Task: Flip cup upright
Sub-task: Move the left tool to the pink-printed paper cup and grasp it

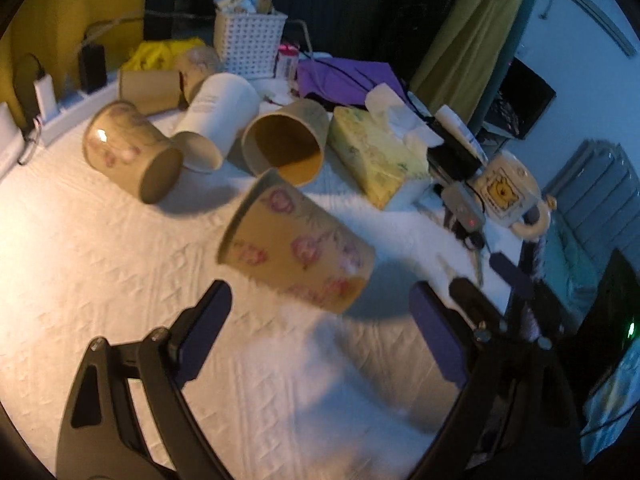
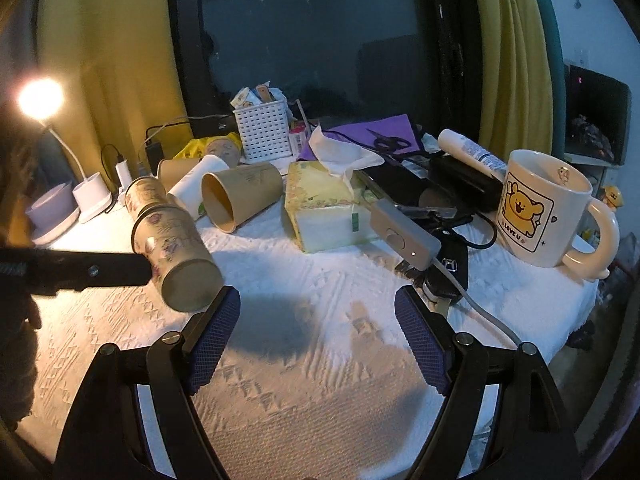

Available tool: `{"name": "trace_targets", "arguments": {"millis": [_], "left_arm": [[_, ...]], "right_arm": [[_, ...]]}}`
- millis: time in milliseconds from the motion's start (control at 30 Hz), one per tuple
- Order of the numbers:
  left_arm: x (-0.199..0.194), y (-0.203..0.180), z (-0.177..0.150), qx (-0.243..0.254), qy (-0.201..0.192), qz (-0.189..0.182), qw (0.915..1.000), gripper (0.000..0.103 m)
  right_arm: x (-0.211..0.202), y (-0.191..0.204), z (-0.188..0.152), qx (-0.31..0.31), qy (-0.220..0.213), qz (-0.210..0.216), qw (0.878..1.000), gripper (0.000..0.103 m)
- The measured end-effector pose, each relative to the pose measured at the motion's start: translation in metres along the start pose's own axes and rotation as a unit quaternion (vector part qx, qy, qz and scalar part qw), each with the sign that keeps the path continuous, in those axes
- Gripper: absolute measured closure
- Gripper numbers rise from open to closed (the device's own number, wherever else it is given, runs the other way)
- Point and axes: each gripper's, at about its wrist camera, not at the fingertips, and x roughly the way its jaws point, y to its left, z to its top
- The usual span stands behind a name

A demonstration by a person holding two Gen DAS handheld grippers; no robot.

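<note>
A flowered paper cup [image 1: 296, 248] is tilted in the air above the white cloth, rim to the upper left, base to the lower right, blurred. My left gripper [image 1: 320, 320] is open, fingers on either side just below it; I cannot tell if they touch it. In the right wrist view the same cup [image 2: 176, 256] hangs with its base toward the camera, a black left finger [image 2: 80, 270] beside it. My right gripper [image 2: 318, 316] is open and empty, its left finger close under the cup's base.
Several other paper cups lie on their sides at the back: a flowered one [image 1: 132, 152], a white one [image 1: 216, 116], a brown one [image 1: 284, 140]. A tissue box [image 1: 376, 152], a white basket [image 1: 250, 42], a bear mug [image 2: 548, 216], a grey switch and cable [image 2: 404, 236], a lamp [image 2: 40, 98].
</note>
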Motion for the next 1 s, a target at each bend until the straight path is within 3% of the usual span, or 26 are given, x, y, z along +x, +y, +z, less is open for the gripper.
{"name": "trace_targets", "arguments": {"millis": [300,500,667,733,833,1000], "left_arm": [[0.029,-0.004,0.029,-0.011,0.016,0.001,0.9998,0.012],[0.051,0.004,0.043,-0.047,0.037,-0.007,0.9982,0.012],[0.064,-0.003,0.051,-0.037,0.043,-0.010,0.9983,0.012],[0.068,-0.005,0.049,-0.029,0.048,-0.008,0.9984,0.018],[0.075,-0.008,0.044,-0.024,0.067,-0.017,0.9973,0.033],[0.069,-0.011,0.041,-0.002,0.058,-0.013,0.9982,0.036]], "right_arm": [[0.009,-0.007,0.008,0.006,0.008,-0.007,1.000,0.020],[0.011,-0.014,0.007,0.014,0.015,-0.018,1.000,0.020],[0.011,-0.018,0.007,0.019,0.019,-0.023,0.999,0.020],[0.011,-0.015,0.007,0.014,0.020,-0.022,0.999,0.020],[0.010,-0.014,0.007,0.009,0.021,-0.022,1.000,0.020],[0.005,-0.013,0.005,0.009,0.022,-0.029,0.999,0.020]]}}
